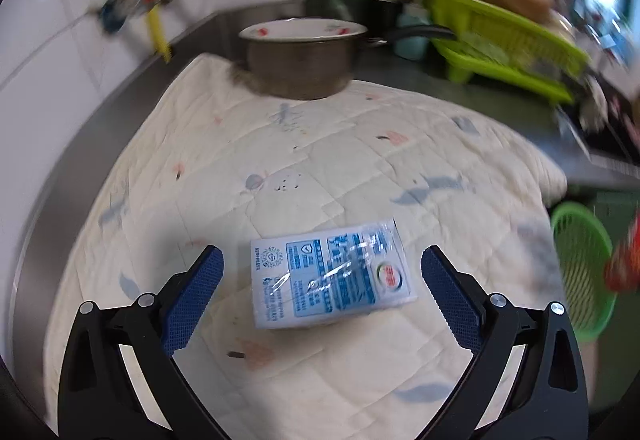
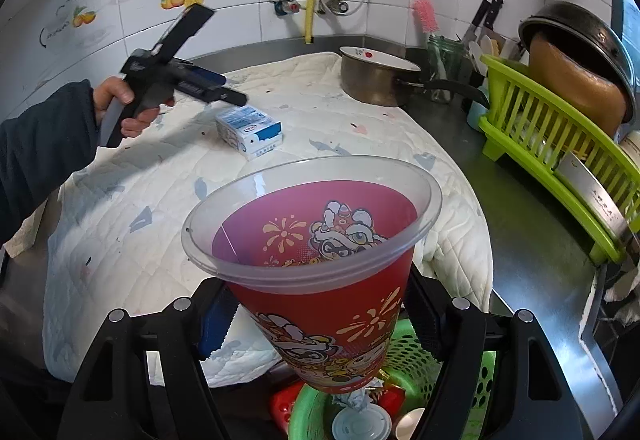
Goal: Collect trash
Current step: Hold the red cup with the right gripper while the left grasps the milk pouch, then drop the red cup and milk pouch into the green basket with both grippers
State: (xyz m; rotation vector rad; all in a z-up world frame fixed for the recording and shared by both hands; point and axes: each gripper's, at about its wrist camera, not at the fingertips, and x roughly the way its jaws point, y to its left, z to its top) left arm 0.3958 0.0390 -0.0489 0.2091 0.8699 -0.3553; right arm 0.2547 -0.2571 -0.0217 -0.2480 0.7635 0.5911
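Observation:
A white and blue milk carton (image 1: 330, 274) lies flat on the quilted cloth (image 1: 240, 143). My left gripper (image 1: 322, 260) is open, its blue pads either side of the carton and just above it. In the right wrist view the carton (image 2: 248, 131) lies just right of the left gripper (image 2: 216, 87). My right gripper (image 2: 316, 314) is shut on a red plastic cup (image 2: 320, 272) with cartoon print, held over a green basket (image 2: 420, 360) that holds a lid, a spoon and red scraps.
A metal pot (image 2: 376, 79) with a long handle stands at the cloth's far edge. A green dish rack (image 2: 560, 143) with a dark pan fills the right side of the steel counter (image 2: 528, 240). Tiled wall with pipes behind.

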